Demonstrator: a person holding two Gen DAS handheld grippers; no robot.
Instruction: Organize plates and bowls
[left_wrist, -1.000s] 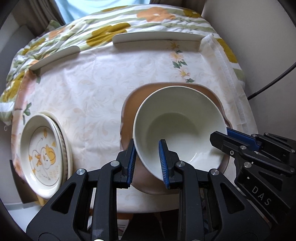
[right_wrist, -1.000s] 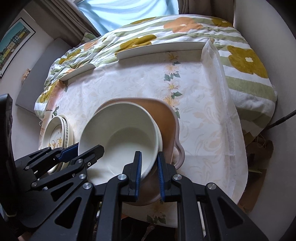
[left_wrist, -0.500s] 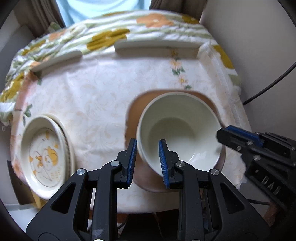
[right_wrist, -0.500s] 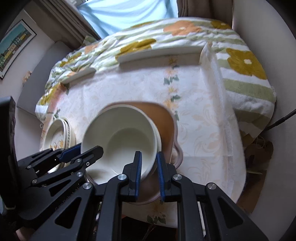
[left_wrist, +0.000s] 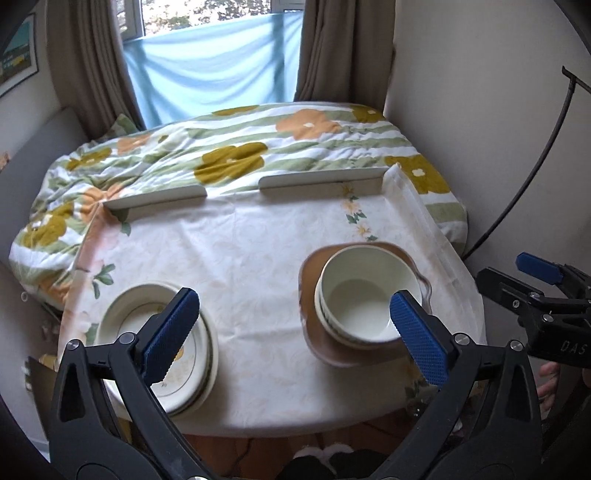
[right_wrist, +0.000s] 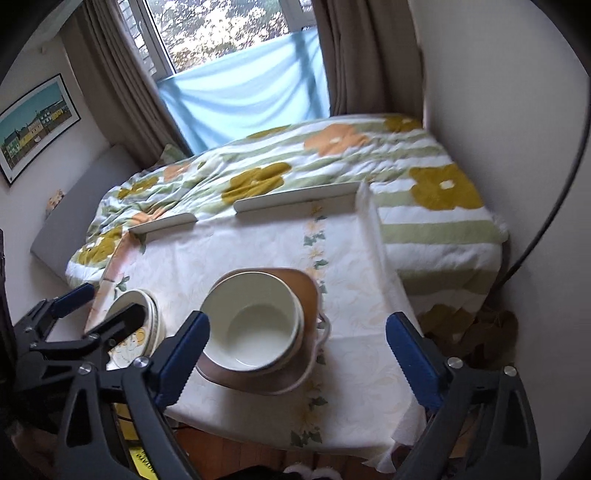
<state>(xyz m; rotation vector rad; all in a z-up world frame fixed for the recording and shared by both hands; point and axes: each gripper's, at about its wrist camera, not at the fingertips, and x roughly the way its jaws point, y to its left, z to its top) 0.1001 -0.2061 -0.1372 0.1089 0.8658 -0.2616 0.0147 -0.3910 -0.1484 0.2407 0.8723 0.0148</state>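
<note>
A stack of cream bowls (left_wrist: 364, 299) sits on a brown plate (left_wrist: 308, 280) at the table's right; they also show in the right wrist view, the bowls (right_wrist: 255, 325) on the plate (right_wrist: 295, 284). A stack of plates with a cartoon print (left_wrist: 184, 369) lies at the front left, also seen in the right wrist view (right_wrist: 136, 332). My left gripper (left_wrist: 295, 336) is open and empty, held back above the front edge. My right gripper (right_wrist: 299, 354) is open and empty, also back from the bowls. Each gripper shows in the other's view, the right gripper (left_wrist: 532, 277) and the left gripper (right_wrist: 92, 302).
The table carries a pale floral cloth (left_wrist: 240, 251) and ends near me, with the floor below. Two white rails (left_wrist: 321, 181) stand at its far edge against a flowered quilt (left_wrist: 229, 162). A wall (left_wrist: 480, 129) with a black cable (left_wrist: 535, 177) is close on the right.
Both grippers have opened, let go of the top bowl's rim and pulled back and up from the table. The bowl now rests on the stack.
</note>
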